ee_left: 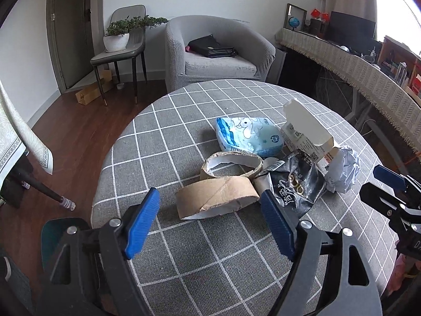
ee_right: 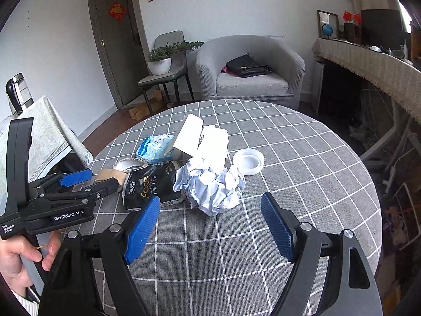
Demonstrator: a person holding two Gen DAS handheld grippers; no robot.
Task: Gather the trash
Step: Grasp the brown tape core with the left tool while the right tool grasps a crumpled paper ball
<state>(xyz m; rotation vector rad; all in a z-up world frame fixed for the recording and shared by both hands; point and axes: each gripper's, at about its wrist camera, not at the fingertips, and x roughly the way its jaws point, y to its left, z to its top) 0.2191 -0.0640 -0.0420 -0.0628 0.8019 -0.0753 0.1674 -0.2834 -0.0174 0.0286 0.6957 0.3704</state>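
Left wrist view: the left hand-held gripper [ee_left: 210, 221] stands wide open with nothing between its blue pads, pointing down at the worktop [ee_left: 163, 142]. Just ahead of its fingertips lies a flattened cardboard tube [ee_left: 217, 200], with a torn cardboard ring [ee_left: 231, 164] right behind it and a blue tissue pack [ee_left: 250, 137] farther out. Off its right fingertip sits a black wrapper [ee_left: 294, 184], then an opened white carton [ee_left: 306, 134] and a crumpled paper ball [ee_left: 342, 169] beyond. In the right wrist view the right hand-held gripper [ee_right: 210, 223] is likewise open and empty, with the paper ball [ee_right: 210, 187] just ahead between its fingertips and a white plastic lid [ee_right: 248, 162] a little farther off to its right. The trash is all heaped together mid-worktop, none yet lifted, so this looks like the approach before the first pickup. Next, each hand-held gripper probably needs to drop lower and straddle its nearest piece, then close; the flat tube may call for a shallow, edge-on grip. No bin is in view.
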